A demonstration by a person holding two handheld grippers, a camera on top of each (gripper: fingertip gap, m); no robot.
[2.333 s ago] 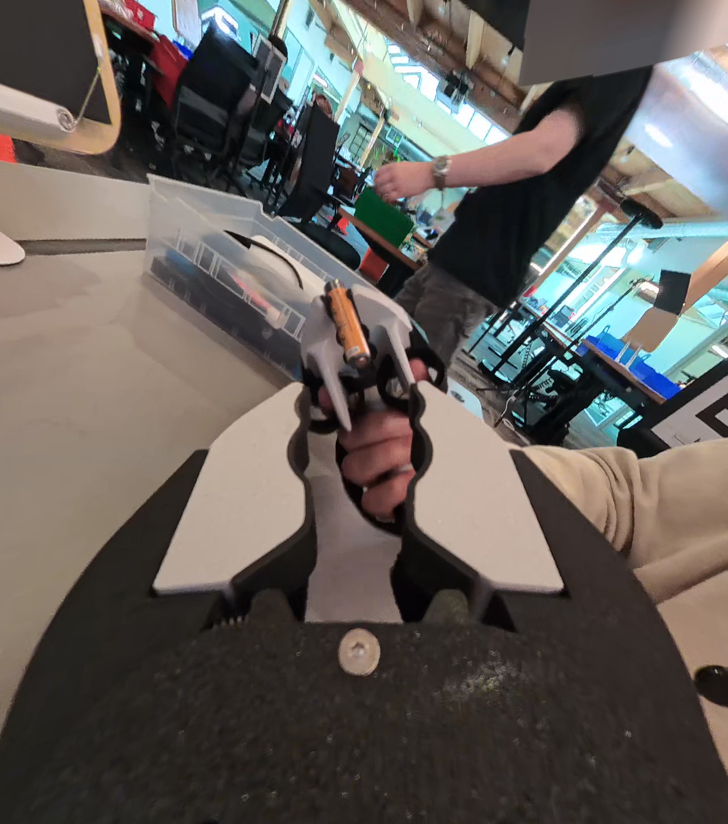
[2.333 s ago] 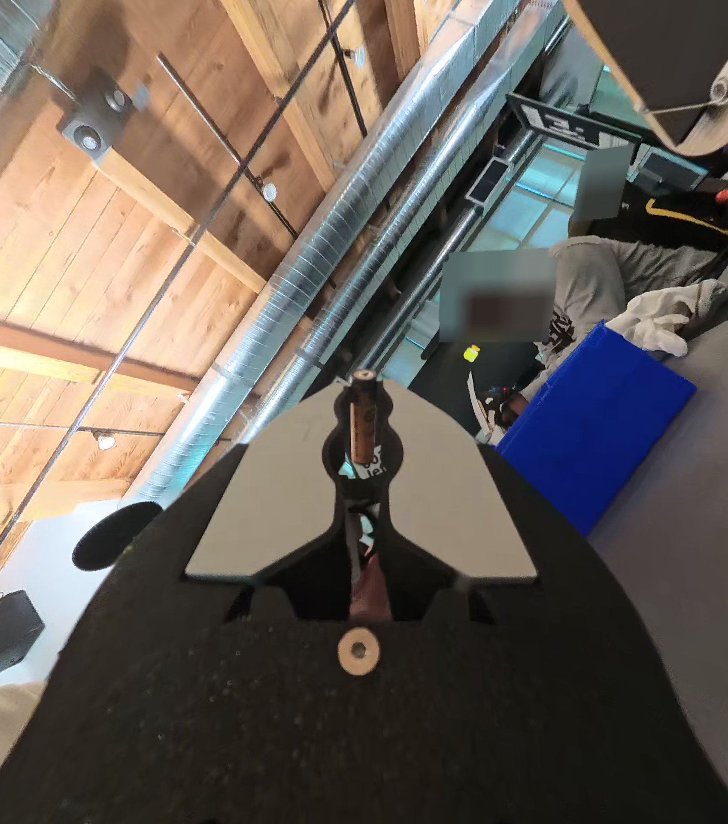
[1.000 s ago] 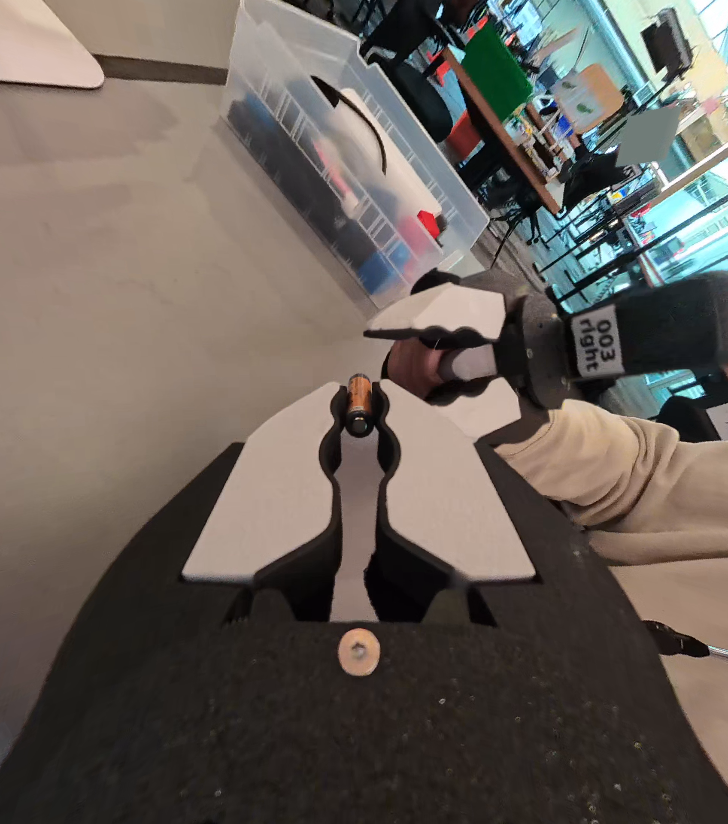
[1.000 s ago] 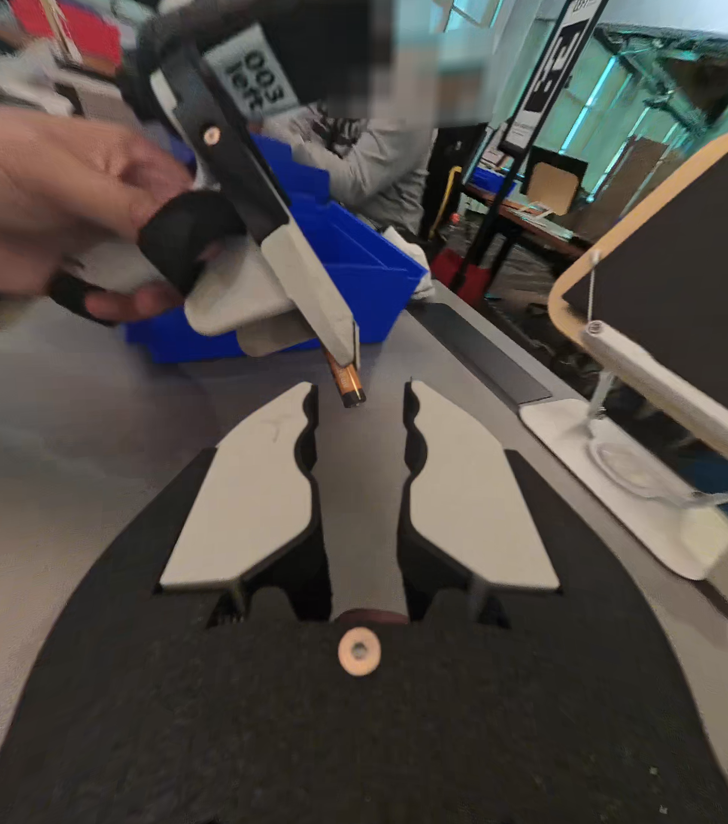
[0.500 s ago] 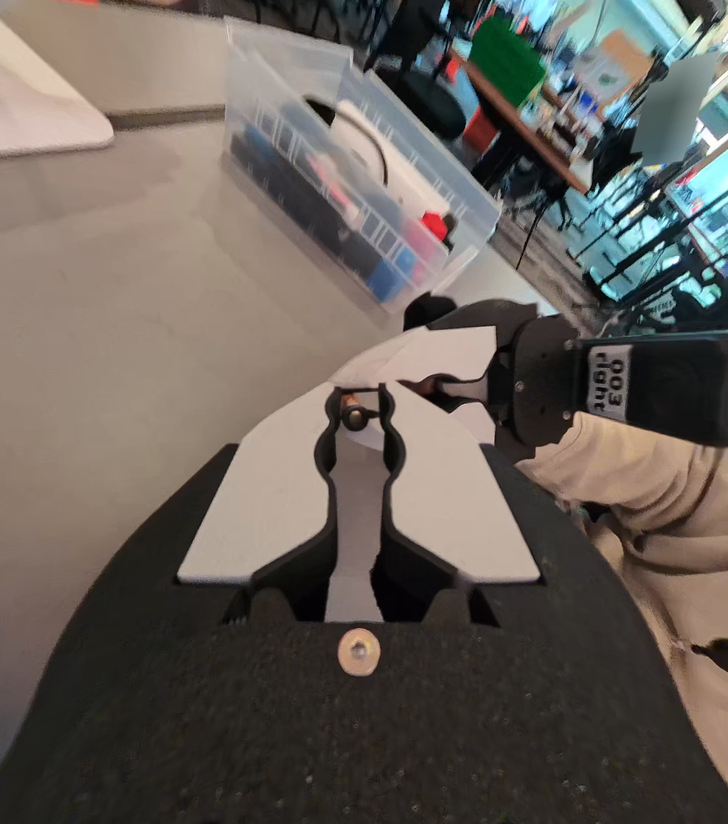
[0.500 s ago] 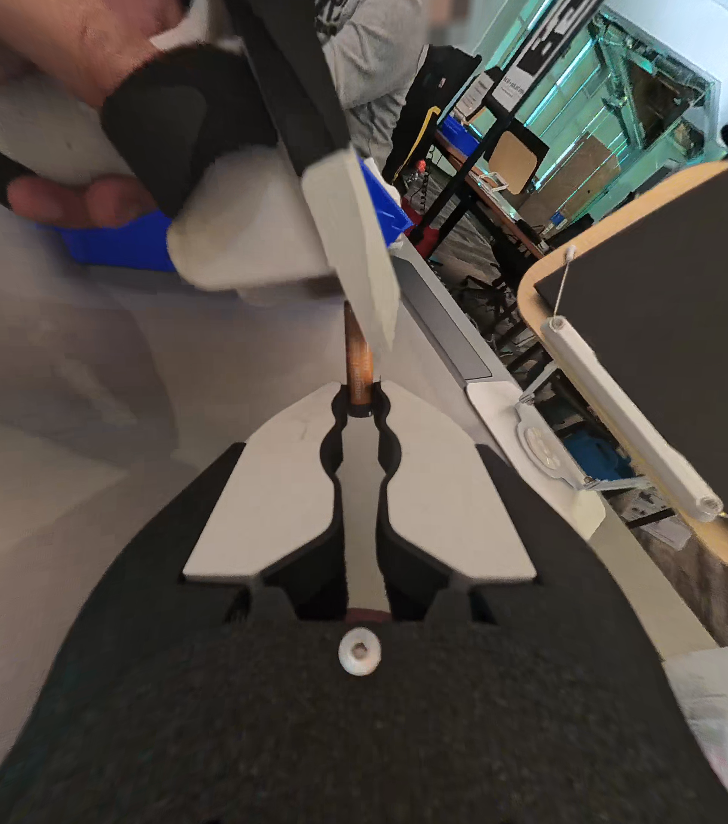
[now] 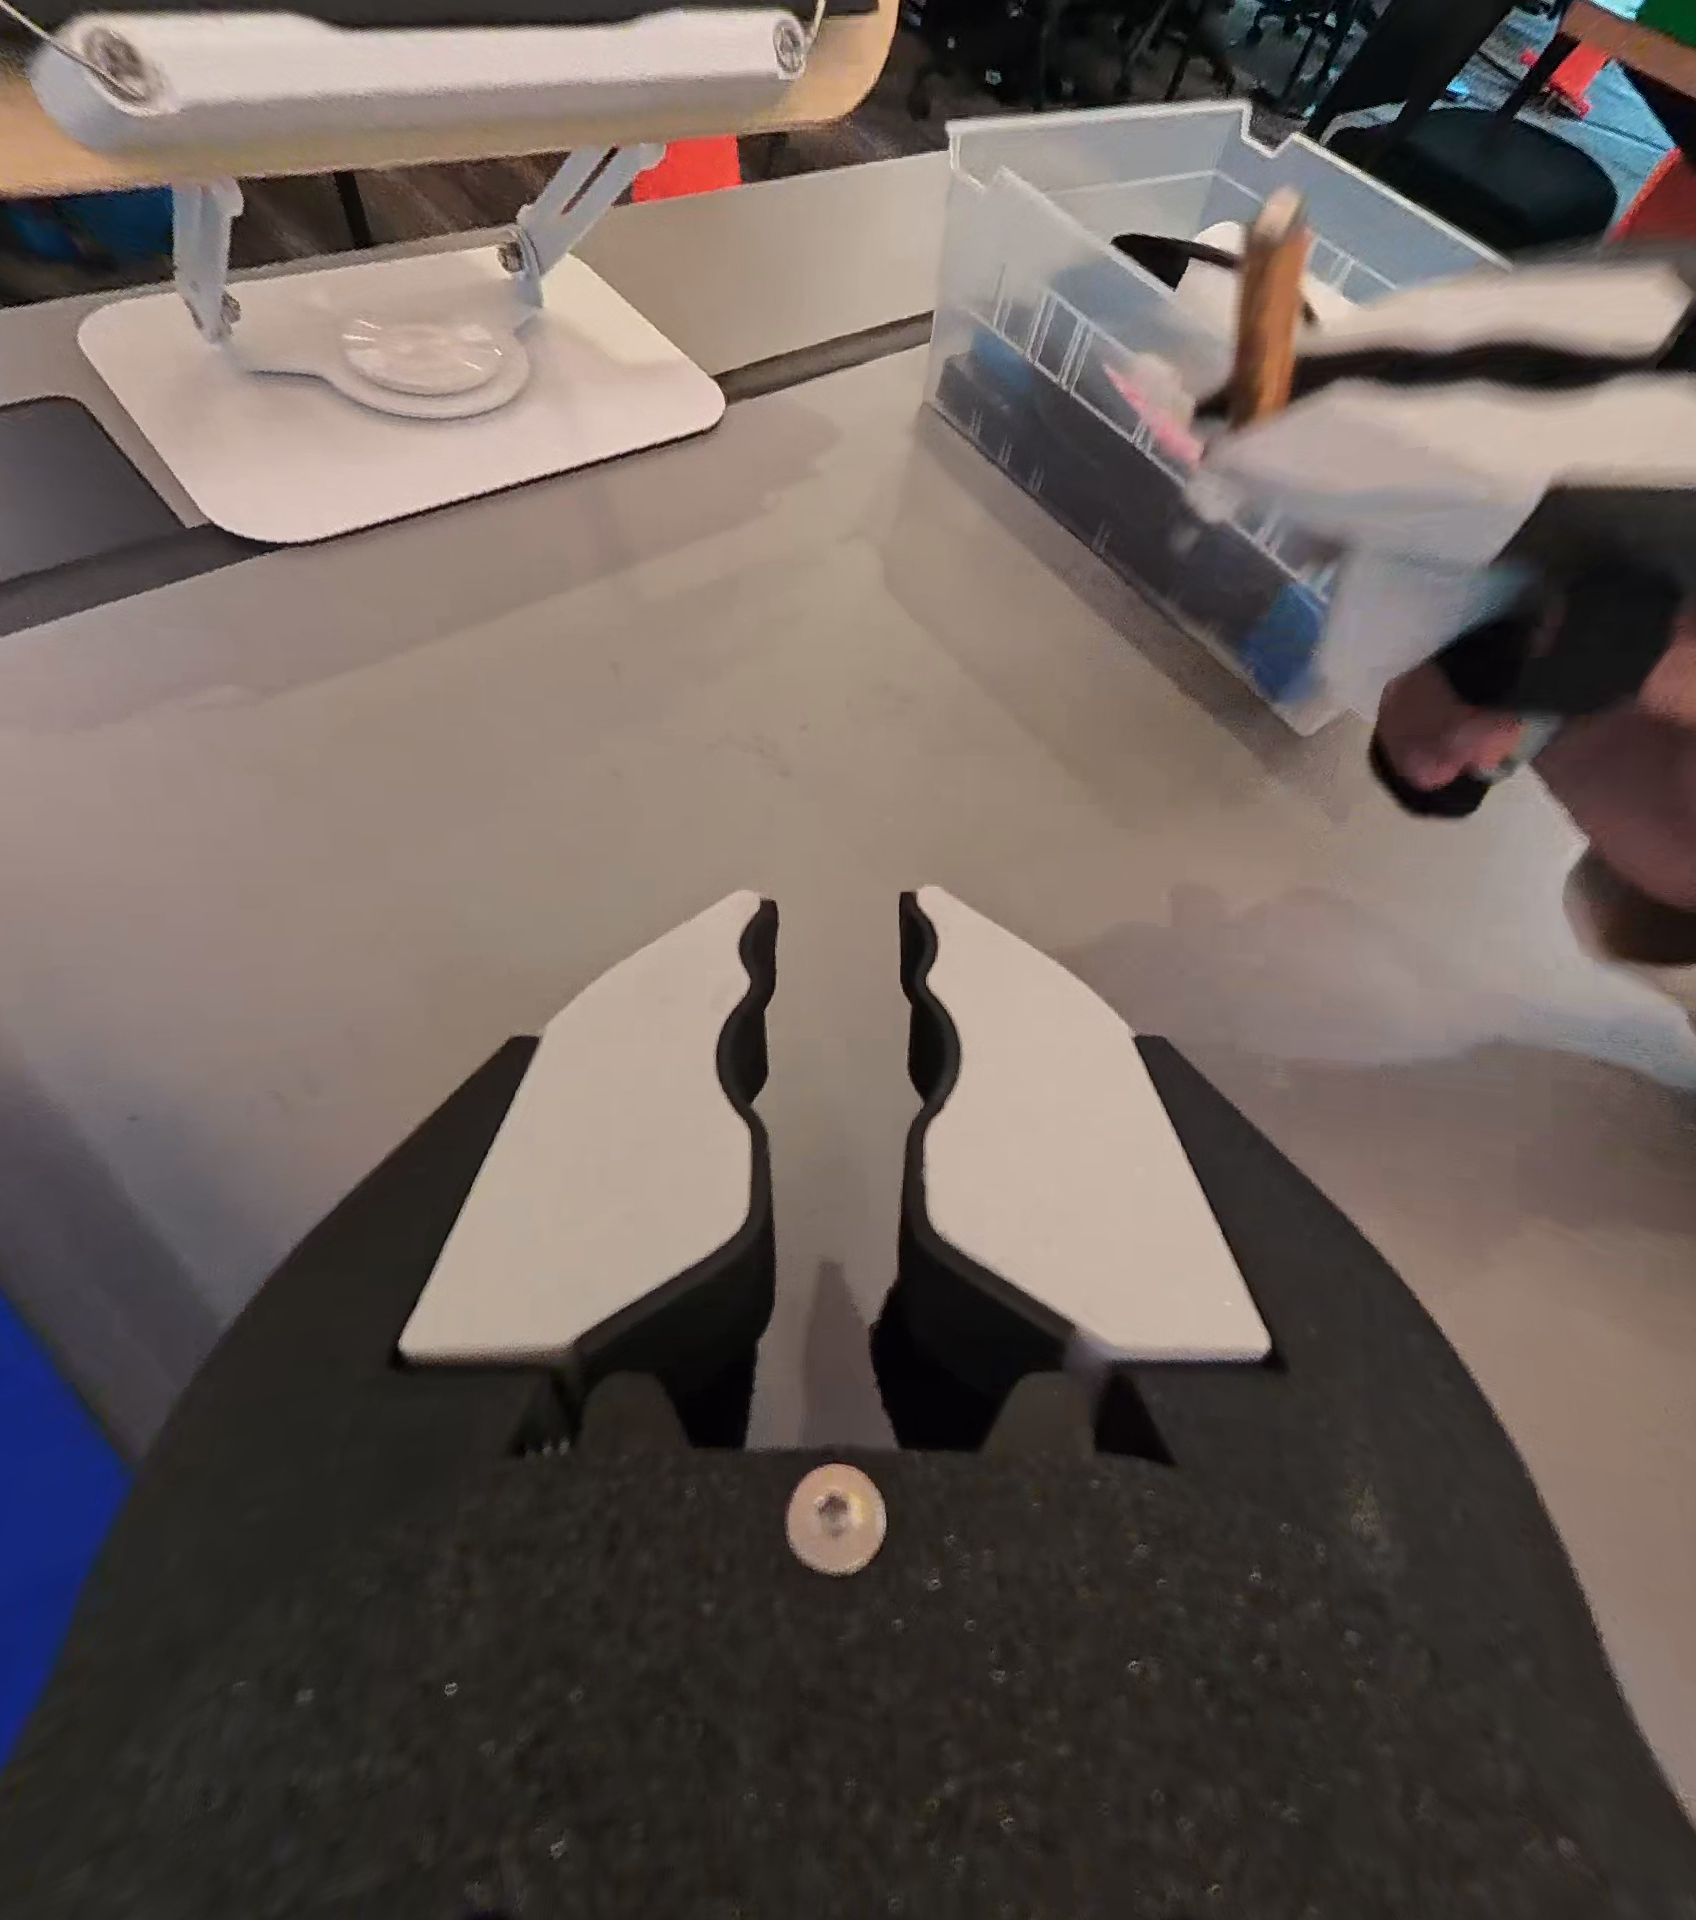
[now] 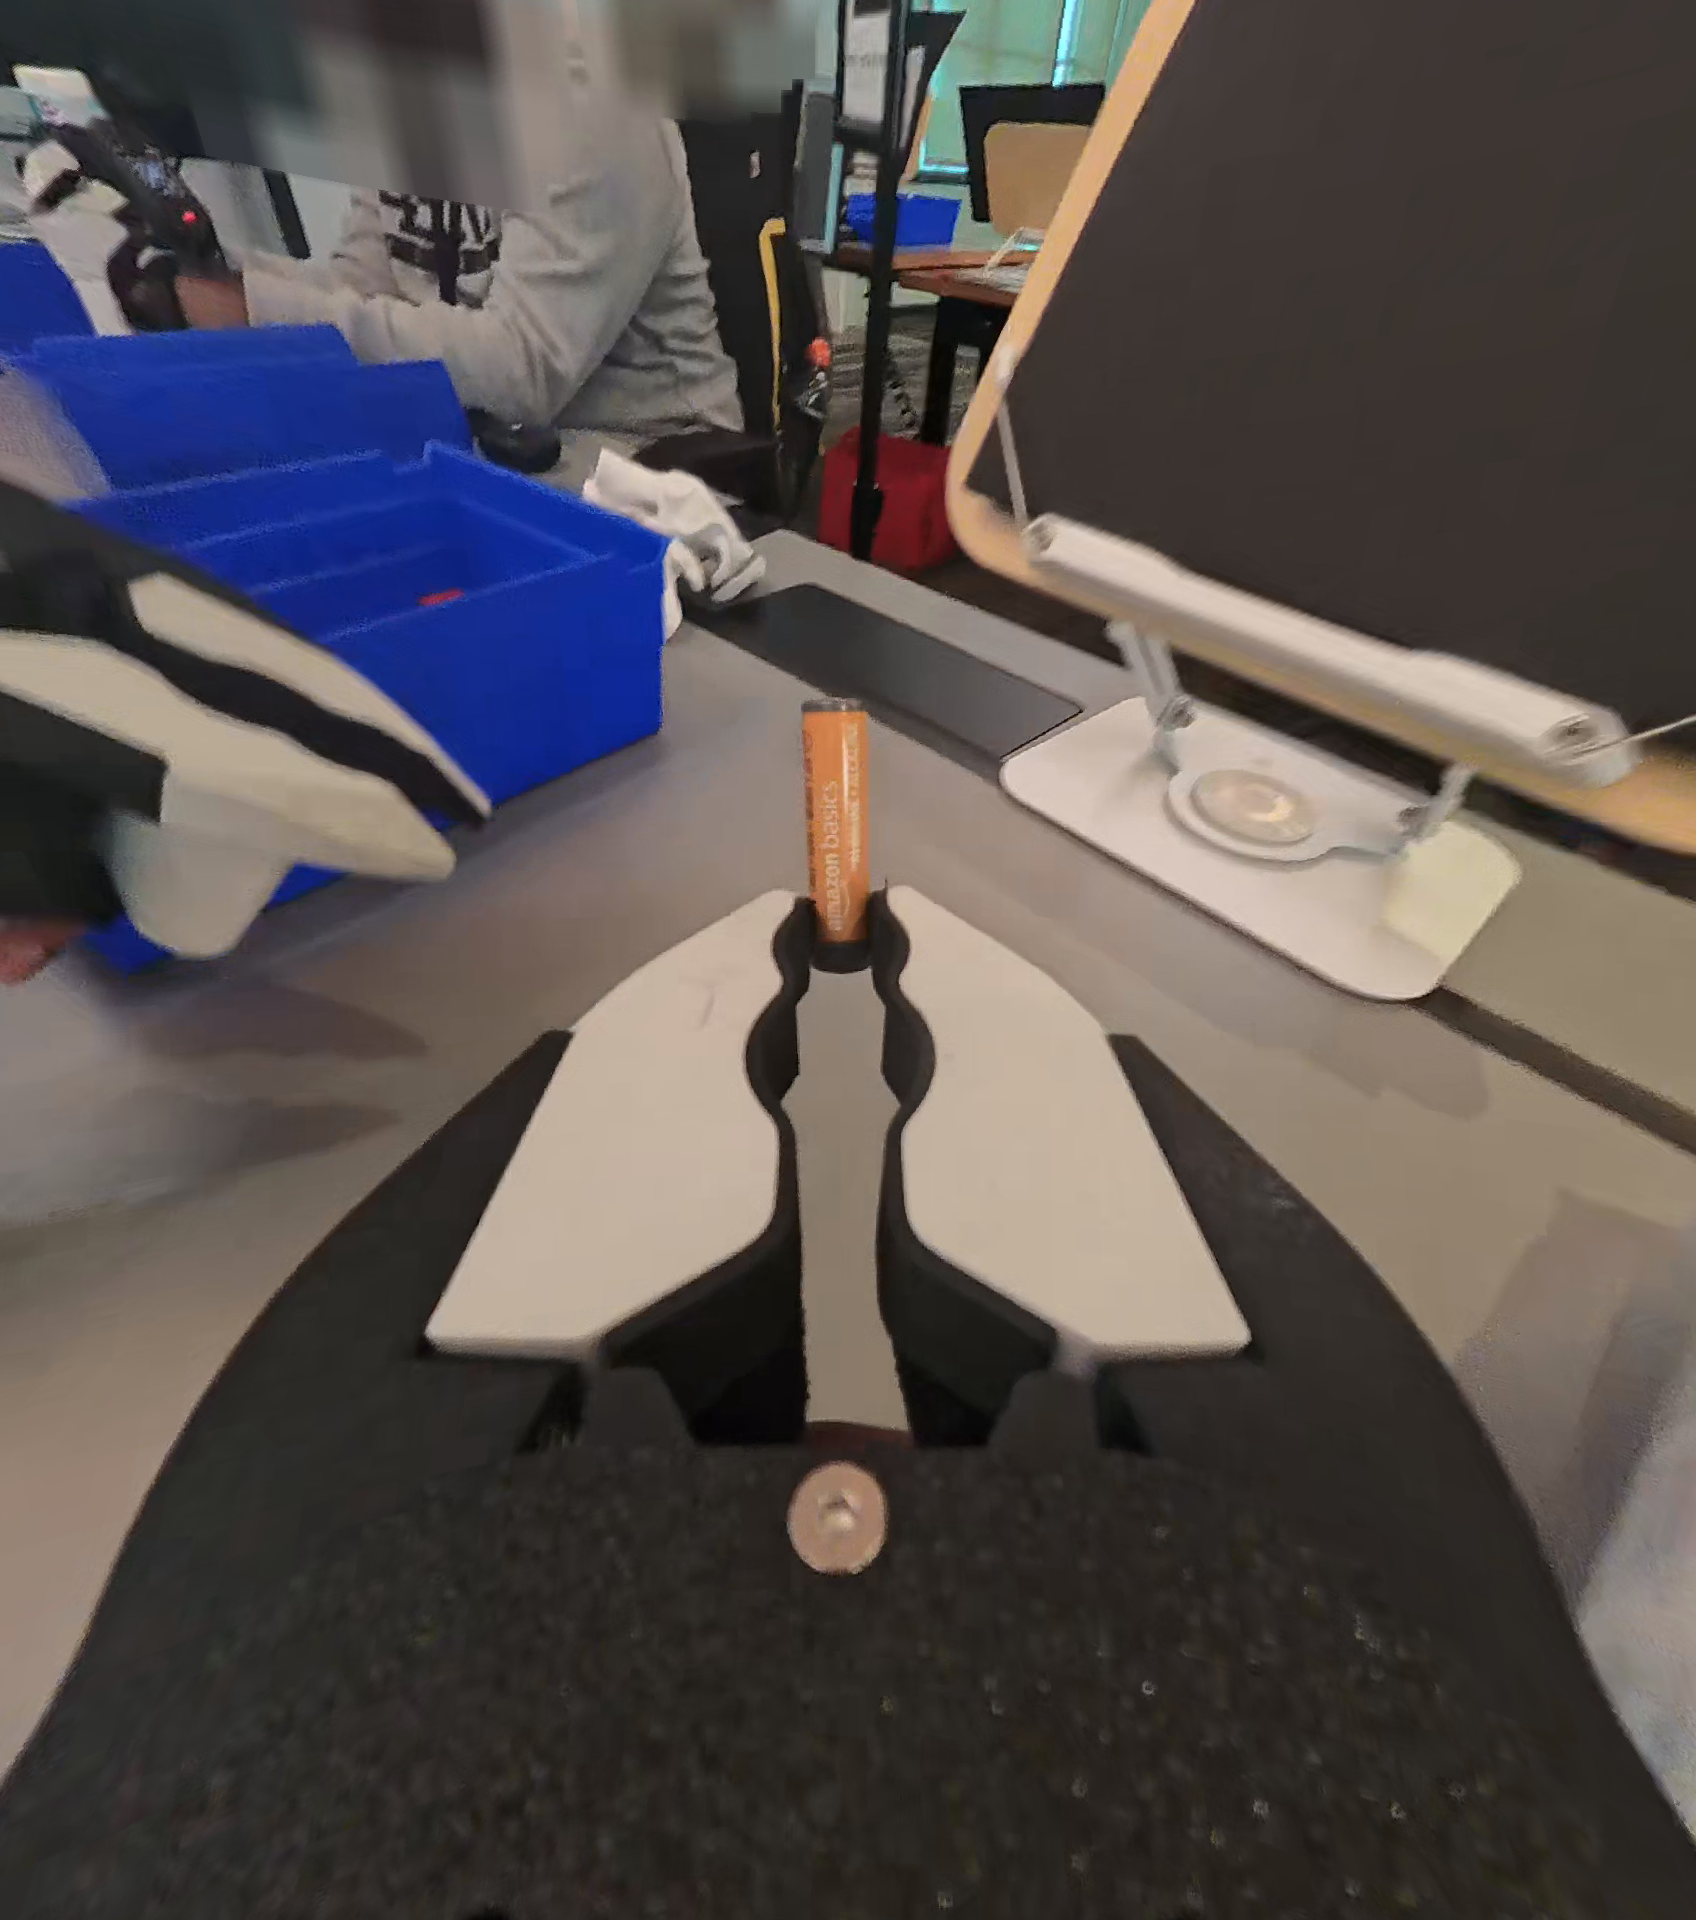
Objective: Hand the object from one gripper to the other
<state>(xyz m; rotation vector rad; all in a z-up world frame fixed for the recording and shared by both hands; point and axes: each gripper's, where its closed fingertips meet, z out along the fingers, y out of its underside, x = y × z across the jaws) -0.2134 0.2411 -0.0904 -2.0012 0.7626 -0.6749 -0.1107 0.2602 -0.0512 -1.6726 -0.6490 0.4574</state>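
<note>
One battery [image 8: 835, 821], two grippers [image 7: 837, 906] [image 8: 837, 896], one clear bin [image 7: 1083, 208], blue bins [image 8: 470, 613].

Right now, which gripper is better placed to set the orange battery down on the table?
Right gripper: it is shut on the orange cylindrical battery above the grey table. The left gripper is open and empty.

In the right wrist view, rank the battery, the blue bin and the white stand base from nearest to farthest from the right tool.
1. Battery: upright, gripped at the right tool's tips.
2. Blue bin at left and white stand base at right: both farther back, too close to call.
</note>
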